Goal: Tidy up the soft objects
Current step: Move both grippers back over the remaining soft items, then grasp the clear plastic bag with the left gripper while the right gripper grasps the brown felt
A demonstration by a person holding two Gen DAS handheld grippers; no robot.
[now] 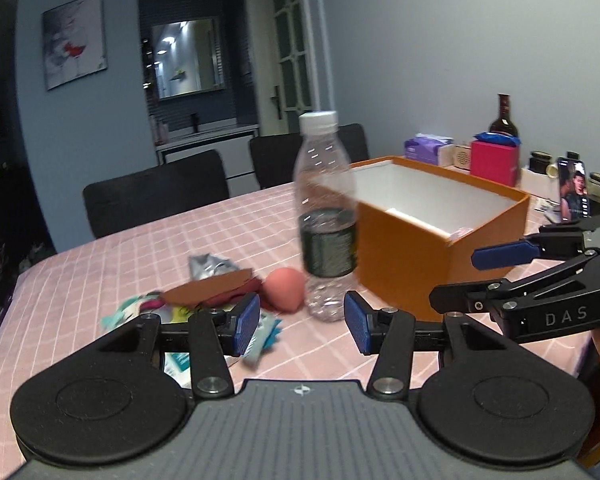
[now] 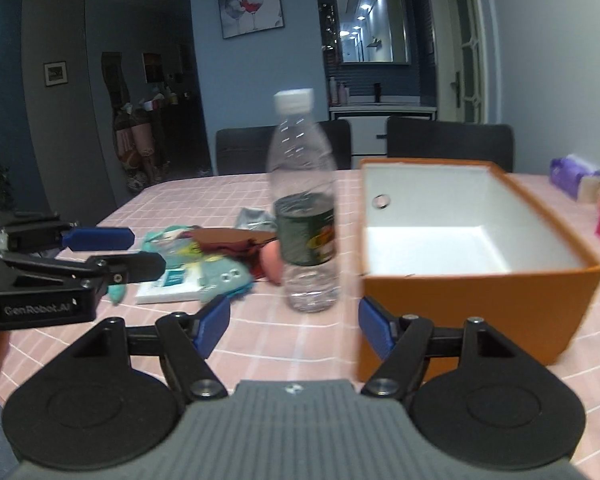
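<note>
Taking the clear plastic water bottle [image 1: 326, 216] with its white cap and dark label as the landmark, the scene runs as follows. It stands upright on the pink checked tablecloth [image 1: 140, 248].

Far left of the bottle the table's rounded corner falls away to a dark floor, with a broad strip of bare cloth between that edge and the objects.

Just left of the bottle lies the pile of soft things: a teal fabric piece [image 2: 220, 276], a white packet with a teal label [image 2: 168, 286], a brown leather-like pouch [image 1: 212, 288], a crumpled silver foil packet [image 1: 210, 264] behind it, and a pink egg-shaped sponge [image 1: 284, 288] touching or nearly touching the bottle's base.

The left gripper [image 1: 302, 324] hangs near the front of the bottle, its blue pads spread apart with nothing between them; one pad overlaps the edge of the pile in view.

Directly in front of the bottle the cloth is bare to the near edge.

The right gripper [image 2: 294, 326] is also released, pads wide and empty, one pad in front of the box's near-left corner.

Right of the bottle, close beside it, sits an open orange cardboard box [image 1: 412, 276] with a white, empty interior; only a narrow gap separates them.

Beyond the box, far right, stand a purple tissue pack [image 1: 424, 148], a magenta box [image 1: 494, 160], a dark glass bottle [image 1: 503, 118] and a propped phone [image 1: 574, 190].
</note>
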